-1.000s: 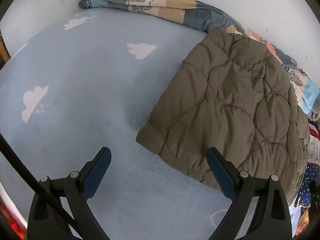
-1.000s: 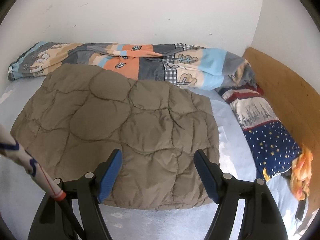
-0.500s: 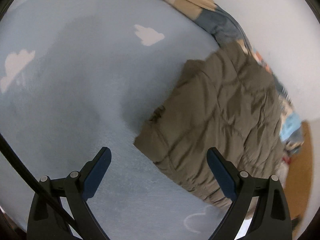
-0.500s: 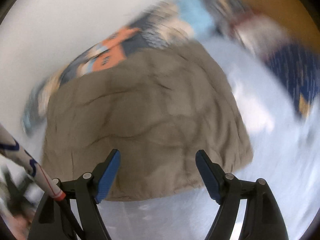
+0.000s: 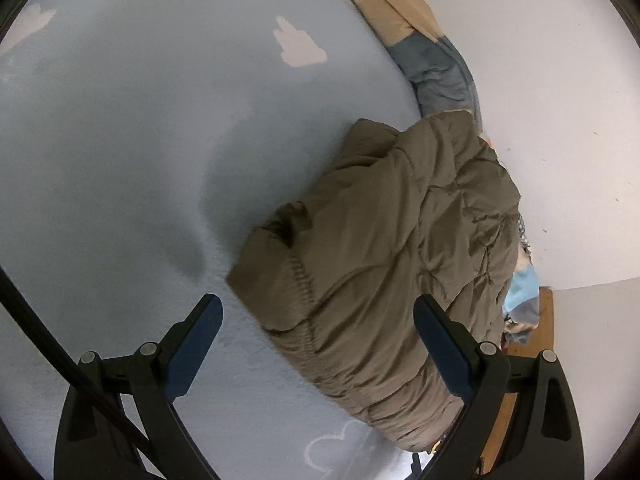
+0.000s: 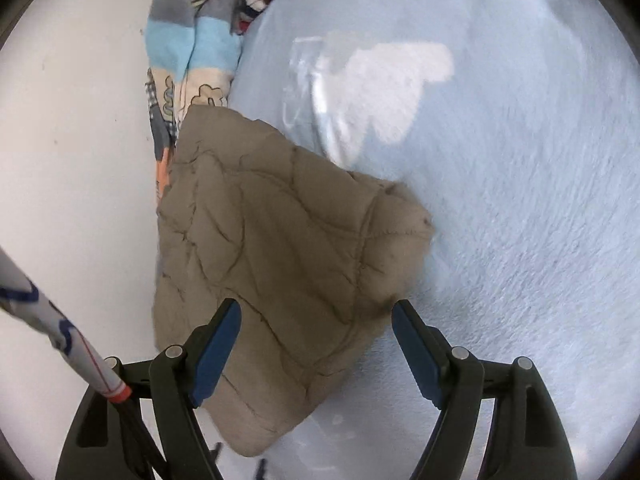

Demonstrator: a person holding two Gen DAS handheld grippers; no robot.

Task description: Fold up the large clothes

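Both wide open, nothing grasped: left hand-held gripper point(image 5: 318, 344) and right hand-held gripper point(image 6: 316, 344) hover over the folded brown quilted jacket point(image 5: 384, 248) on the bed point(image 5: 120, 140).

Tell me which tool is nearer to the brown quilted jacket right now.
Hard to call. The left tool hangs open over the brown quilted jacket at its stitched edge; the right tool hangs open over a corner. Neither visibly touches it.

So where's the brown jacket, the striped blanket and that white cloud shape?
jacket point(image 5: 392, 240), left wrist view, on its quilted middle.
blanket point(image 6: 192, 44), right wrist view, on a light blue stripe.
cloud point(image 5: 300, 46), left wrist view, on the middle of the white print.
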